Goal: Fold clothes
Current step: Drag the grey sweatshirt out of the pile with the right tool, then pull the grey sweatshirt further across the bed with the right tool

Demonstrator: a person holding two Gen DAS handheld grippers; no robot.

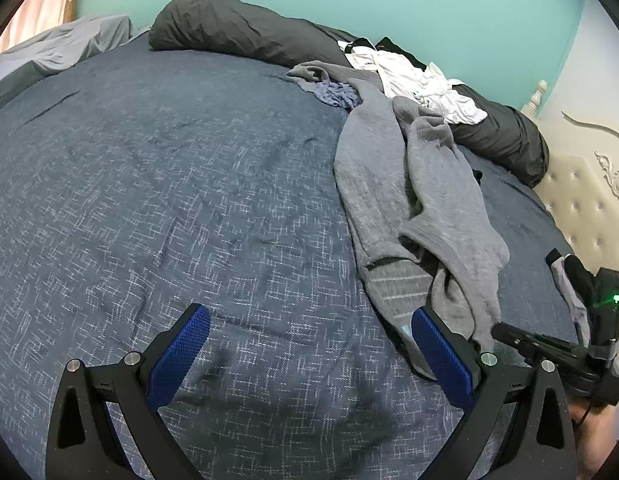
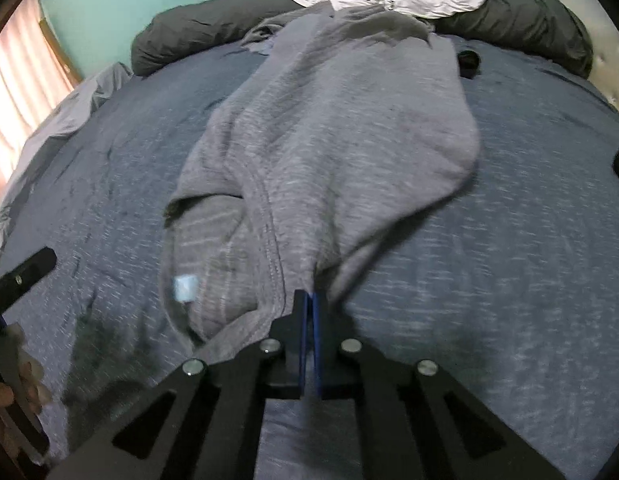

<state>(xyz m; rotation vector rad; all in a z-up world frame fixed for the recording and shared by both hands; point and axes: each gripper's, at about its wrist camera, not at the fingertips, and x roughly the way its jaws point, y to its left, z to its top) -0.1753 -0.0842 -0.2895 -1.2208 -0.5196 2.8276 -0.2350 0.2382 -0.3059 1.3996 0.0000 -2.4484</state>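
Right gripper (image 2: 309,300) pinched on grey garment (image 2: 329,128) — folding barely begun.
Left gripper (image 1: 309,344) wide open, empty; white clothes (image 1: 413,76) wait unfolded.

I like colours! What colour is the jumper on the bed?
Grey. The jumper shows best in the right wrist view.

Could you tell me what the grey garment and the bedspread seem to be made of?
Grey garment: likely heathered cotton knit, matte; soft folds and stitched seams show. Bedspread: probably woven fabric, dark blue with pale crosshatch flecks, matte and slightly creased.
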